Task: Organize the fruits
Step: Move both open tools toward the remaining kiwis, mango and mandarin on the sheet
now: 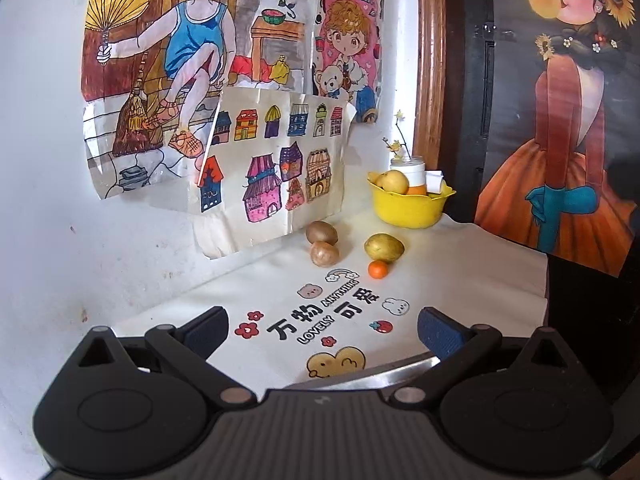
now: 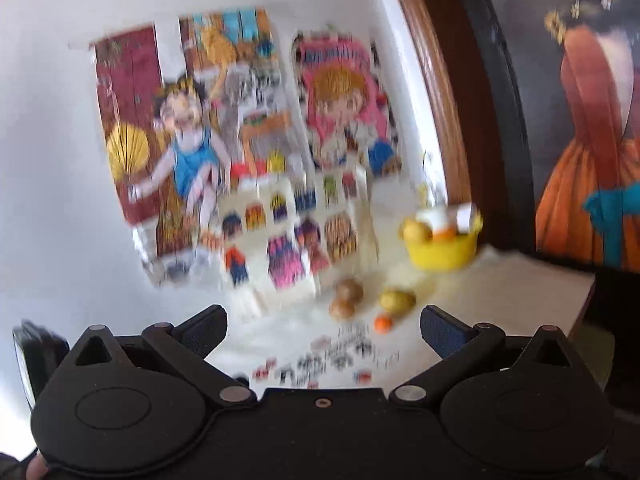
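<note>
Two brown kiwis (image 1: 322, 233) (image 1: 324, 254), a yellow-green mango (image 1: 384, 247) and a small orange tangerine (image 1: 378, 269) lie on the white printed cloth (image 1: 460, 280). A yellow bowl (image 1: 408, 208) at the back holds a yellow fruit (image 1: 394, 181) and an orange one (image 1: 416, 190). My left gripper (image 1: 322, 330) is open and empty, well short of the fruits. My right gripper (image 2: 323, 330) is open and empty, also near the front; its view is blurred but shows the kiwis (image 2: 349, 291), mango (image 2: 397, 300), tangerine (image 2: 383, 322) and bowl (image 2: 442, 254).
Children's drawings (image 1: 276, 168) hang on the white wall behind the fruits, one sheet curling down to the table. A white jar (image 1: 408, 168) with a twig stands behind the bowl. A dark door with a poster (image 1: 560, 120) is on the right, past the table edge.
</note>
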Available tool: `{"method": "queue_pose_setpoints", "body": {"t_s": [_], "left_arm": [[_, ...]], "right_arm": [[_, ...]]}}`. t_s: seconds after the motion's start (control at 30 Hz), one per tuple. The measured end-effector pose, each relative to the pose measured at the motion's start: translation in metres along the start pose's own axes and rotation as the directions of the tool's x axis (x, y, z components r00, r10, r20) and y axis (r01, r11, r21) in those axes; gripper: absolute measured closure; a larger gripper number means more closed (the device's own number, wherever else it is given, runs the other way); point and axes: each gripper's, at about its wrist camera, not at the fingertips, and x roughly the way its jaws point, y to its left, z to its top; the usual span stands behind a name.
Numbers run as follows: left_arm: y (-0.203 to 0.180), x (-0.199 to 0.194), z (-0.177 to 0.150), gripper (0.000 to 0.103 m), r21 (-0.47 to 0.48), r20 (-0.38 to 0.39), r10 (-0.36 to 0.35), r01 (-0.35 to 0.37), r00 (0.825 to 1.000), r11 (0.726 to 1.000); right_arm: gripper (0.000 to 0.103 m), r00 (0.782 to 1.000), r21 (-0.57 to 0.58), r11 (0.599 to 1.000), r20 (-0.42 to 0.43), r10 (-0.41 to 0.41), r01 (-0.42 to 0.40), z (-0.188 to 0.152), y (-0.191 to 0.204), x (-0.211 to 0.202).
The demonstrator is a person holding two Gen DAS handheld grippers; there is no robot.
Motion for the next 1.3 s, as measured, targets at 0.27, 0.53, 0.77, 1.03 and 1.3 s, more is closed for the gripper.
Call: {"method": "queue_pose_setpoints", "body": {"t_s": [0.27, 0.53, 0.77, 1.03, 1.3], "left_arm": [[0.008, 0.027, 0.007, 0.000, -0.005, -0.017, 0.011, -0.011, 1.000, 1.000], [0.017, 0.062, 0.015, 0.000, -0.005, -0.039, 0.033, -0.033, 0.999, 0.999], [0.026, 0.092, 0.023, 0.000, -0.009, -0.049, 0.048, -0.049, 0.998, 0.999], [0.034, 0.127, 0.036, 0.000, -0.012, -0.058, 0.055, -0.056, 0.997, 0.998], [0.035, 0.164, 0.050, 0.000, 0.007, -0.058, 0.051, -0.050, 0.997, 0.999]], "right_arm": [[0.000, 0.990, -0.007, 1.000, -0.138, -0.025, 0.024, 0.002, -0.007, 0.049], [0.000, 0.982, -0.004, 0.999, -0.184, -0.034, 0.033, 0.001, -0.015, 0.087], [0.000, 0.974, -0.032, 0.999, -0.220, -0.049, 0.043, -0.001, -0.021, 0.126], [0.000, 0.957, -0.042, 0.997, -0.277, -0.081, 0.072, -0.003, -0.036, 0.173], [0.000, 0.953, -0.042, 0.997, -0.295, -0.073, 0.063, 0.002, -0.045, 0.214]]}}
